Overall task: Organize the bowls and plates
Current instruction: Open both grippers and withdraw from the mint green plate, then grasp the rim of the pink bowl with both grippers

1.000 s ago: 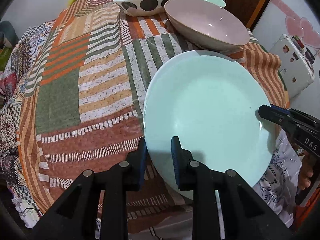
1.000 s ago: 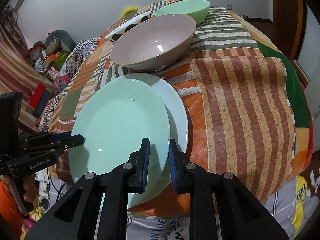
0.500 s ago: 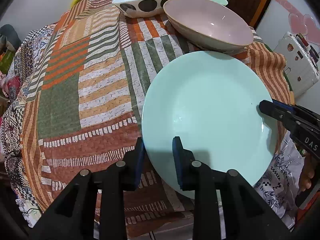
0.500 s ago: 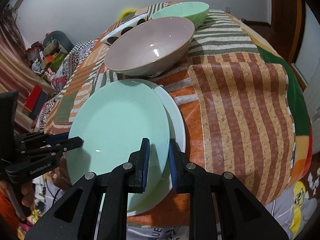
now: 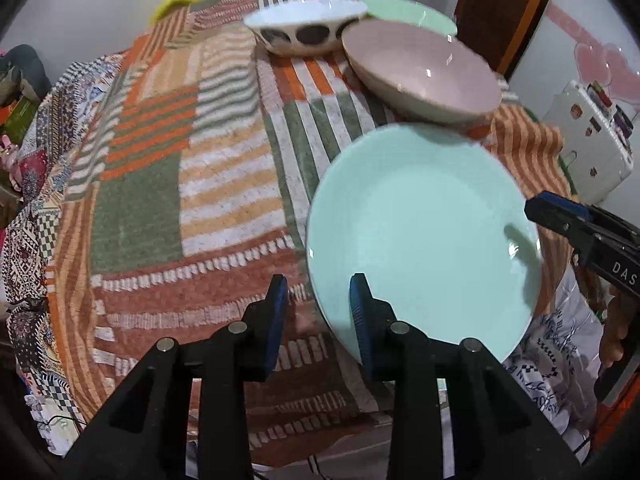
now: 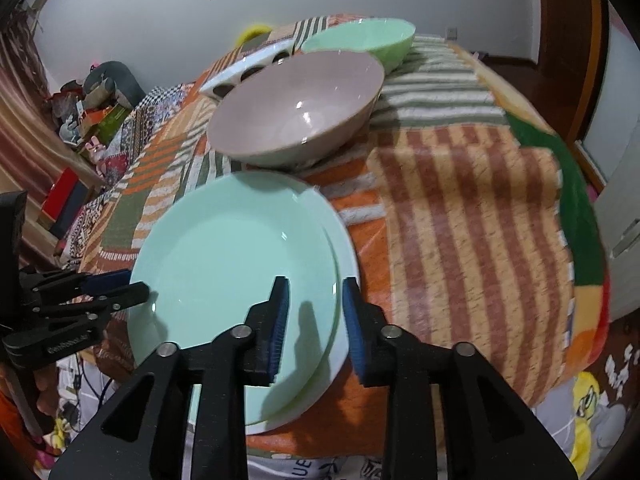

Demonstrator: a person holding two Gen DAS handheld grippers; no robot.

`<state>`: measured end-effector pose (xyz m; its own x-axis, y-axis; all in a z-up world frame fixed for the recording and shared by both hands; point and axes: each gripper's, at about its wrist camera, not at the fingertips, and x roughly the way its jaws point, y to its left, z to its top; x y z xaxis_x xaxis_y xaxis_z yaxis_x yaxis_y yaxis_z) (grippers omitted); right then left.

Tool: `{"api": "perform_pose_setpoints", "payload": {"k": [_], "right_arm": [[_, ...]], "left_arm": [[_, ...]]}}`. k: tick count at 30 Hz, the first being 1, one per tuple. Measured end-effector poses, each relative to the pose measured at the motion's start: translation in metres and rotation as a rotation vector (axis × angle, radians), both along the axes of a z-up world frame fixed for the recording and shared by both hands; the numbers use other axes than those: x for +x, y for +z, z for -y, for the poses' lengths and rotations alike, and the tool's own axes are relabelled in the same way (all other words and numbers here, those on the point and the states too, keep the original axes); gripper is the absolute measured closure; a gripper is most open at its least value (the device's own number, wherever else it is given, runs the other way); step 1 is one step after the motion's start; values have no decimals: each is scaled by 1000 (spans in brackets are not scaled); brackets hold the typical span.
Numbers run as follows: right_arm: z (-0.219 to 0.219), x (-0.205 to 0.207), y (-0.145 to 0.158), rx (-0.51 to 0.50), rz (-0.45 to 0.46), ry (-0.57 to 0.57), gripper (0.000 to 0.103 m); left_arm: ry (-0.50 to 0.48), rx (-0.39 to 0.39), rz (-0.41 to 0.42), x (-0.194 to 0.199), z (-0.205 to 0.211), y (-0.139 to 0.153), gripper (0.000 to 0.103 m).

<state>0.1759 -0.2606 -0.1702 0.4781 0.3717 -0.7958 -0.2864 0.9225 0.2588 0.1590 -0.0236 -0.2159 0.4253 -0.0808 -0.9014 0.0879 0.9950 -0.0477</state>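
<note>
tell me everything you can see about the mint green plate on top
The mint green plate is round, shallow and glossy, like glazed ceramic, with small light glints and no pattern. It lies flat, slightly offset, on a paler plate at the near edge of the striped patchwork cloth, just in front of the pink bowl. Both hand-held grippers' jaws have just opened and straddle its rim at opposite sides without pressing.

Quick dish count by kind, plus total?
Plates: 2, a mint green plate stacked on a white plate.
Bowls: 3, a pink bowl, a green bowl and a white spotted bowl.
Total: 5
</note>
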Motion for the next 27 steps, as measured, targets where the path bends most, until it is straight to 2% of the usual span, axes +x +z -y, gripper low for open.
{"api": "perform_pose_setpoints", "payload": {"k": [2, 6, 12, 15, 21, 25, 27], "right_arm": [[5, -1, 8, 10, 19, -5, 63], [10, -2, 20, 11, 46, -13, 63], [17, 2, 41, 43, 101, -20, 62], [15, 4, 51, 54, 139, -30, 62], [17, 20, 66, 58, 194, -45, 58], [20, 35, 69, 67, 211, -67, 49], [21, 43, 68, 66, 215, -76, 49]], "left_arm": [[13, -5, 38, -2, -3, 12, 69], [21, -29, 106, -2, -6, 35, 61], [12, -11, 228, 3, -3, 68, 43], [5, -10, 280, 14, 1, 80, 42], [-5, -52, 308, 43, 8, 87, 38], [-11, -57, 312, 69, 15, 82, 38], [-11, -61, 301, 82, 17, 76, 38]]}}
